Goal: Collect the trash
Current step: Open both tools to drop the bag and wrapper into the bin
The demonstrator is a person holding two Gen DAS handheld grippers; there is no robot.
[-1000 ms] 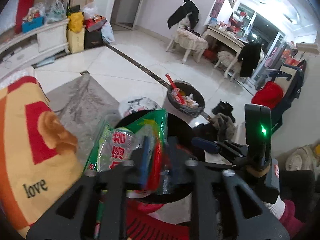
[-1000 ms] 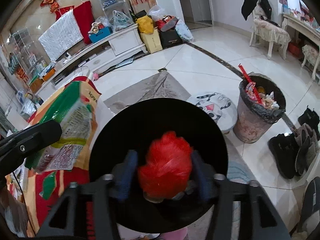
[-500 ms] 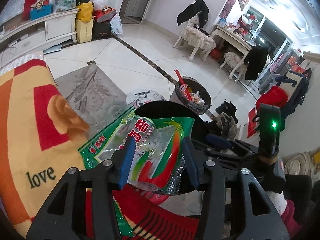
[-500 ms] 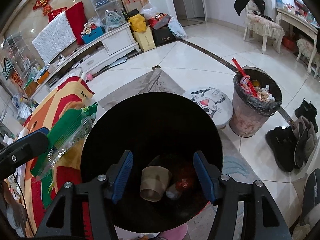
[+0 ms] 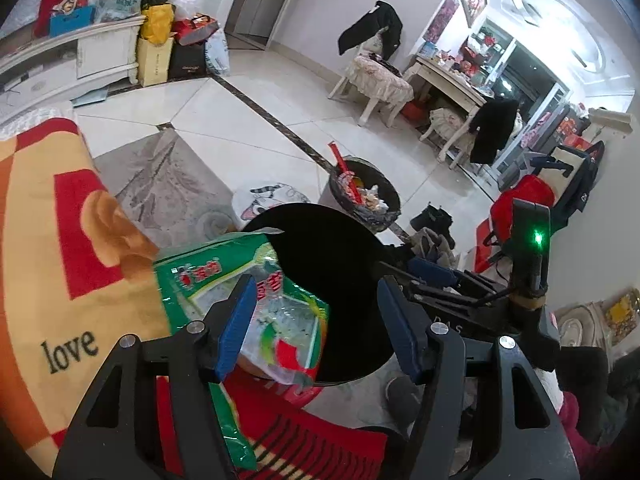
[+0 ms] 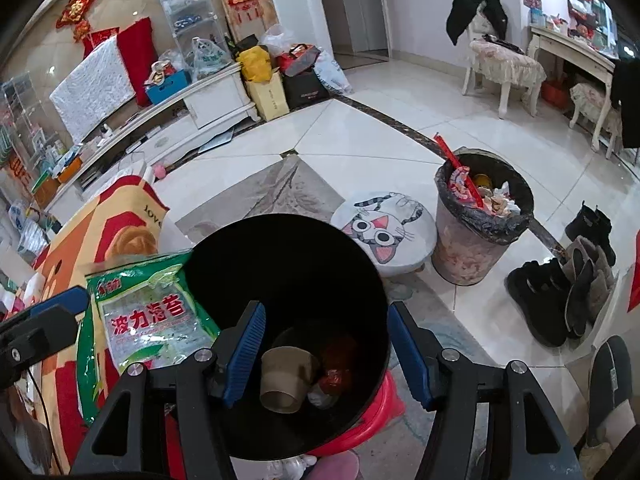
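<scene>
Black plastic fills the middle of both views: a round black bin (image 6: pixel 288 280) whose inside only the right wrist view shows, holding a tan paper cup (image 6: pixel 285 378) lying on its side with a red scrap (image 6: pixel 335 376) just beside it. The left wrist view sees only the bin's dark mouth, but it shows the other tool's body with a green light (image 5: pixel 538 237). The left gripper (image 5: pixel 316 324) has its jaws opening, and the green seaweed packet (image 5: pixel 256 304) hangs at the bin's near-left rim against the left blue pad, with the right pad clear of it. In the right wrist view the same packet sits at the rim's left edge, its printed face up. The right gripper (image 6: pixel 326 354) hovers over the bin with its jaws spread and nothing between them. An orange and red blanket (image 5: pixel 52 240) with the word "love" lies under and left of the packet. Beyond the bin stand a cat-face stool (image 6: pixel 386 232) and a second, lined waste basket (image 6: pixel 482 216) stuffed with wrappers and a red stick. Dark boots (image 6: pixel 560 280) stand on the tile to its right.
</scene>
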